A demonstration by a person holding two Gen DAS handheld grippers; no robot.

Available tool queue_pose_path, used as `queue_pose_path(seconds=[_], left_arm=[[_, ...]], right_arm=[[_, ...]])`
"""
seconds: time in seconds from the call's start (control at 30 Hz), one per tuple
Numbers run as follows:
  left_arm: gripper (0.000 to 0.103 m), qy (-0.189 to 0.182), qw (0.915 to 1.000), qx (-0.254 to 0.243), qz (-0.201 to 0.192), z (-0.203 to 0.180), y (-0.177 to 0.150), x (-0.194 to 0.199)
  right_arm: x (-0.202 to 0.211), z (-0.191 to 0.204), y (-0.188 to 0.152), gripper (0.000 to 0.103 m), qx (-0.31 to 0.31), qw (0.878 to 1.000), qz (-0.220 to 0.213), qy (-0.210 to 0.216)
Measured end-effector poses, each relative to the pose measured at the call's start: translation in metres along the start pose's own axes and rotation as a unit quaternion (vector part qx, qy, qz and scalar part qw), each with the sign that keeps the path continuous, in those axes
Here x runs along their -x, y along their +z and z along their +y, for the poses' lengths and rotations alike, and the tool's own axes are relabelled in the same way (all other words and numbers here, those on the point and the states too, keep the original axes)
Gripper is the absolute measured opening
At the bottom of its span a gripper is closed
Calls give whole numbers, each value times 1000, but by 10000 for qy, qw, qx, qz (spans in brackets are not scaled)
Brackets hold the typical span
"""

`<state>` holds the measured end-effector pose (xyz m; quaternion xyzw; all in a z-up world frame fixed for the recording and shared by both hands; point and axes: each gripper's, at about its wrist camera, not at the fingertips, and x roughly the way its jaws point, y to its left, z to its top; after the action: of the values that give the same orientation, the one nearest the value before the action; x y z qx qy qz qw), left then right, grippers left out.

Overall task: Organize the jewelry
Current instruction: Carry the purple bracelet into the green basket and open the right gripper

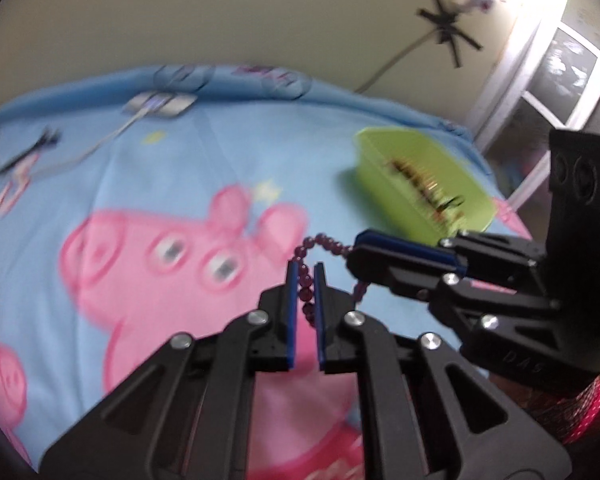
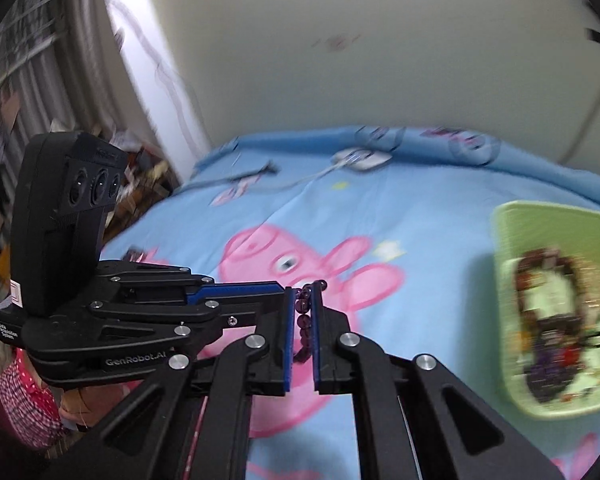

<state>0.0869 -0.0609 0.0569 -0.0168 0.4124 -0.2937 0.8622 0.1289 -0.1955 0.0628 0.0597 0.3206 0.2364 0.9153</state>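
A string of dark purple beads (image 1: 324,240) hangs just above the bed between both grippers. My left gripper (image 1: 305,271) is shut on one part of it, with beads showing between its blue pads. My right gripper (image 1: 354,257) reaches in from the right and is shut on another part close by. In the right wrist view the bead string (image 2: 303,322) sits between the right gripper's (image 2: 303,295) pads, and the left gripper (image 2: 282,291) comes in from the left, almost touching it. A green tray (image 1: 380,194) (image 2: 500,240) holding several pieces of jewelry lies on the sheet to the right.
The bed sheet (image 1: 172,168) is light blue with pink cartoon pigs. A white cable and small device (image 1: 156,104) and a dark clip (image 1: 40,144) lie near the far edge by the wall. A window (image 1: 560,68) stands right. A red patterned sleeve (image 2: 24,392) shows.
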Motion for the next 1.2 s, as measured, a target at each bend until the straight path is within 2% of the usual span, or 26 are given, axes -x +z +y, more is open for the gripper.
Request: queue_pose_path(seconds=[0.17, 0.33, 0.43, 0.57, 0.67, 0.77, 0.9, 0.97, 1.0, 1.03, 1.2], left_arm=[[7, -289, 9984, -476, -85, -50, 50, -26], [7, -457, 9957, -801, -48, -88, 89, -63], [7, -416, 9954, -858, 55, -100, 102, -89], [7, -96, 9968, -744, 258, -96, 107, -113], [7, -118, 9980, -622, 39, -85, 99, -96], [7, 117, 9979, -614, -155, -77, 85, -78], [9, 458, 9958, -709, -367, -72, 49, -50], [32, 548, 9955, -681, -376, -71, 32, -41], [37, 659, 9948, -669, -396, -70, 20, -36], [41, 778, 9936, -687, -436, -70, 10, -31], [45, 1348, 9868, -764, -477, -71, -36, -23]], right_arm=[[44, -54, 14, 0, -457, 9966, -545, -425], [67, -104, 18, 0, -859, 9898, -754, -851], [62, -129, 15, 0, -1093, 9866, -706, -982], [52, -152, 9, 0, -1543, 9796, -601, -1139], [68, -155, 2, 0, -1795, 9716, -955, -1207], [91, -144, -12, 0, -1987, 9629, -1337, -1242], [108, -108, -44, 0, -2051, 9513, -1665, -1590], [113, -97, -60, 0, -2184, 9471, -1715, -1607], [114, -89, -70, 0, -2278, 9444, -1733, -1618], [111, -84, -75, 0, -2344, 9426, -1732, -1628], [105, -57, -101, 0, -2465, 9432, -1543, -1608]])
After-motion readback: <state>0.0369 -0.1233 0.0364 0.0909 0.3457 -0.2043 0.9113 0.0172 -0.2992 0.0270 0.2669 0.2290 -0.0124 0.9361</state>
